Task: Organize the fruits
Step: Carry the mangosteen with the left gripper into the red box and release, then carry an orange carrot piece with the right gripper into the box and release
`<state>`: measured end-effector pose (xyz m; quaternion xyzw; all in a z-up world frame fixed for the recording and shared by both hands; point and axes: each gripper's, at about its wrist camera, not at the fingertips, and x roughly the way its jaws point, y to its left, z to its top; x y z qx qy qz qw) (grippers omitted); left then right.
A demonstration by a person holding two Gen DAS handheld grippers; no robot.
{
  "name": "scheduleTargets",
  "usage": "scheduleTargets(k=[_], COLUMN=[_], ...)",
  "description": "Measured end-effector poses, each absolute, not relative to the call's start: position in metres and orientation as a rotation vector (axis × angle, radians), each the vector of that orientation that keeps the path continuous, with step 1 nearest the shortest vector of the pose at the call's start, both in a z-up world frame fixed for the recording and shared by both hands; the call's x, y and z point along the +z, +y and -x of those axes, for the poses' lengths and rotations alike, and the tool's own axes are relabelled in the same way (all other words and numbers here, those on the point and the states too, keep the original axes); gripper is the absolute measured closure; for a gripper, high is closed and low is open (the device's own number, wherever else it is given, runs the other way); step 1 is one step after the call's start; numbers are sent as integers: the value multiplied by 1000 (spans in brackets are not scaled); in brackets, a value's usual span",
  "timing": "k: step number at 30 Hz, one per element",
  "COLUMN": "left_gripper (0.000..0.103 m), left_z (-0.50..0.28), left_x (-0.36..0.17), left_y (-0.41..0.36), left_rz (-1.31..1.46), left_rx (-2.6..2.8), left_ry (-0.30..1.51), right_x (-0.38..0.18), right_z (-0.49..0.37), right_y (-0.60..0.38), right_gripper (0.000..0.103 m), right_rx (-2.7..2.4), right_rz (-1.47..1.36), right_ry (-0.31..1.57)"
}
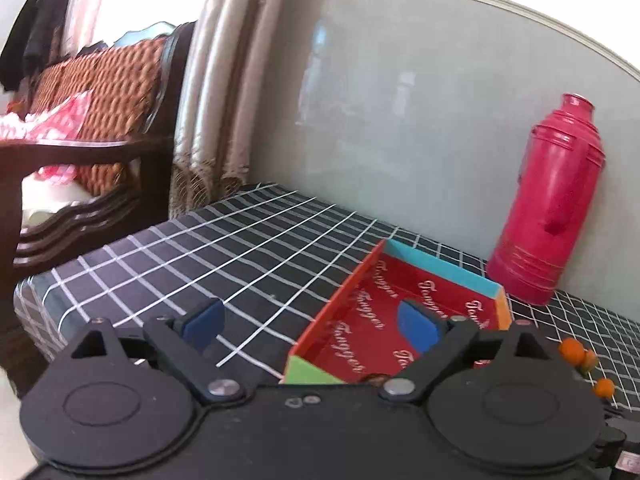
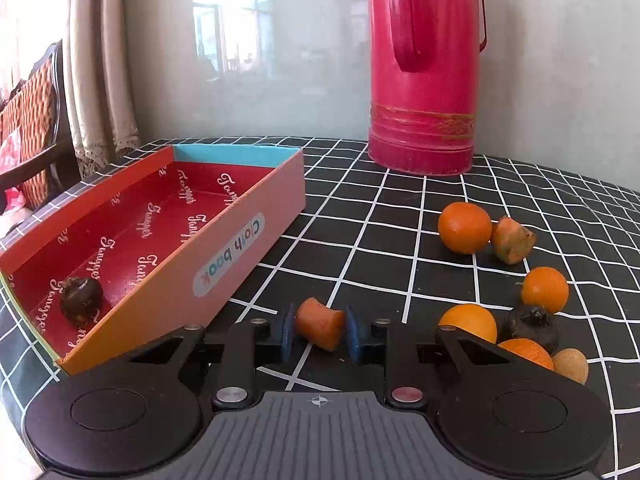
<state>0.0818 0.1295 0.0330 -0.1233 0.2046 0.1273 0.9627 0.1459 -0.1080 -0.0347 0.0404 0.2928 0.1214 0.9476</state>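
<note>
My right gripper [image 2: 320,334] is shut on an orange carrot chunk [image 2: 320,323], held just above the checked cloth beside the red cardboard box [image 2: 256,216]. A dark brown round fruit [image 2: 81,295] lies inside the box near its front end. To the right lie oranges [image 2: 464,227] [image 2: 545,289] [image 2: 468,322], another carrot chunk [image 2: 513,239], a dark fruit [image 2: 532,322] and a tan one [image 2: 570,366]. My left gripper [image 1: 312,324] is open and empty, hovering over the box's near left rim [image 1: 340,300]; small oranges [image 1: 572,351] show at its right.
A tall pink thermos [image 2: 424,68] stands at the back against the grey wall, also in the left wrist view [image 1: 548,208]. The table's left edge [image 1: 40,292] borders a wooden chair with patterned cushion [image 1: 100,112] and curtains [image 1: 216,80].
</note>
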Motion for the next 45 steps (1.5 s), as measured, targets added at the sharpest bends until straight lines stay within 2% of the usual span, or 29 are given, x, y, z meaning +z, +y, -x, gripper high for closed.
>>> scheduleTargets(k=[10, 24, 26, 27, 28, 33, 45], left_gripper=[16, 16, 16, 16, 16, 16, 16], left_z=[-71, -62, -61, -61, -62, -64, -71], left_x=[26, 21, 21, 21, 21, 24, 32], left_y=[158, 176, 178, 178, 177, 163, 84], left_rz=[319, 302, 308, 309, 311, 275, 140], left_rx=[334, 394, 399, 398, 396, 373, 165], left_ry=[438, 448, 444, 444, 445, 428, 350], right_x=[11, 1, 0, 1, 3, 12, 22], right_z=[-115, -109, -107, -104, -100, -84, -70], right_y=[-102, -39, -40, -46, -49, -66, -158], right_gripper=[76, 74, 55, 23, 3, 2, 0], right_rx=[416, 593, 588, 578, 561, 477, 6], right_rz=[-214, -88, -94, -101, -108, -82, -106], right_ry=[364, 439, 431, 414, 387, 270, 193])
